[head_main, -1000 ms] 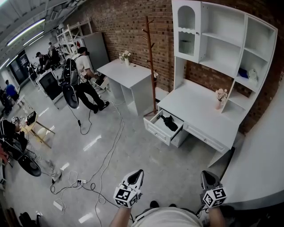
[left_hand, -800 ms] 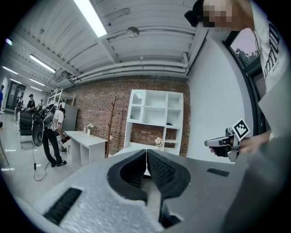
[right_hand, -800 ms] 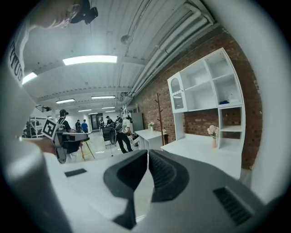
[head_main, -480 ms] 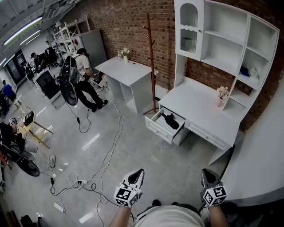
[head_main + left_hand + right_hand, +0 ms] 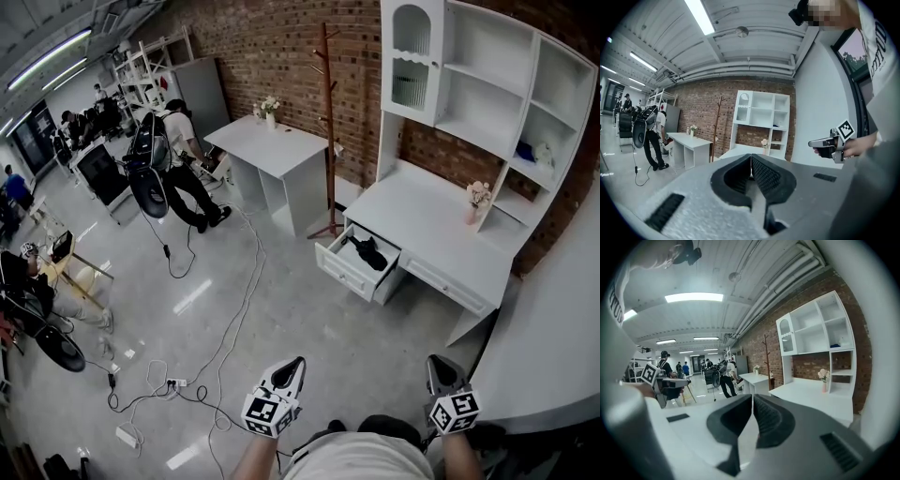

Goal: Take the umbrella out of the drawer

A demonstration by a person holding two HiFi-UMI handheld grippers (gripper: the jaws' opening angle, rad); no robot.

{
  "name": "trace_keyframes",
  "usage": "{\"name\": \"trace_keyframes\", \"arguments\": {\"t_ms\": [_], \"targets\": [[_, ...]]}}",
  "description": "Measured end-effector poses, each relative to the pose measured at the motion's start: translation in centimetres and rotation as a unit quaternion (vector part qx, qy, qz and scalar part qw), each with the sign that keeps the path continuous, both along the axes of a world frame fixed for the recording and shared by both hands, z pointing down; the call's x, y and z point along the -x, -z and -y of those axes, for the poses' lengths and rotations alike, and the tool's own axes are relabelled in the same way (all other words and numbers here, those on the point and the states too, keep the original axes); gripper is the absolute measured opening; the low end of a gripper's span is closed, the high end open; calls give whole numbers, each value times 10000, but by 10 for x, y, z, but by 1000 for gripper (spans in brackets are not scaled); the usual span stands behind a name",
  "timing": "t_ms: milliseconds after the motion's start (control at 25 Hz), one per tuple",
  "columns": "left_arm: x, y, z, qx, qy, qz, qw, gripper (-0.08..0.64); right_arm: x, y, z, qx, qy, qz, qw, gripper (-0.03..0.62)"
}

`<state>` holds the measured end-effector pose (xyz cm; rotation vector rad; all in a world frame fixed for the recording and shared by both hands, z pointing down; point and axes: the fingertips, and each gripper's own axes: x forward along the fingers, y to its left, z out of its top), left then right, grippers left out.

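Wooden coat stand (image 5: pixel 329 131) by brick wall (image 5: pixel 281 47), white table (image 5: pixel 274 152) with flower vase (image 5: pixel 270 109), cables (image 5: pixel 246 298) across floor (image 5: pixel 309 323)

Matt painted drawer (image 5: pixel 350 272), glossy floor (image 5: pixel 314 330)

Black umbrella (image 5: pixel 368 251), white drawer (image 5: pixel 343 273)

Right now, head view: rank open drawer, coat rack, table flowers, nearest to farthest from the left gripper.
1. open drawer: ahead, right, sticking out of the desk.
2. coat rack: behind it, left of the desk.
3. table flowers: farthest, by the brick wall.
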<state>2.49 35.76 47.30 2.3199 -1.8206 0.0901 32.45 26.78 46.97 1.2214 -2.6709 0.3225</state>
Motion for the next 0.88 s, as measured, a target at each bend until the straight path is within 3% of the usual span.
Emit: {"name": "trace_keyframes", "arguments": {"t_ms": [880], "targets": [[27, -20, 25, 209, 343, -55, 9992, 26, 43, -16, 52, 139, 410, -98, 9990, 31]]}}
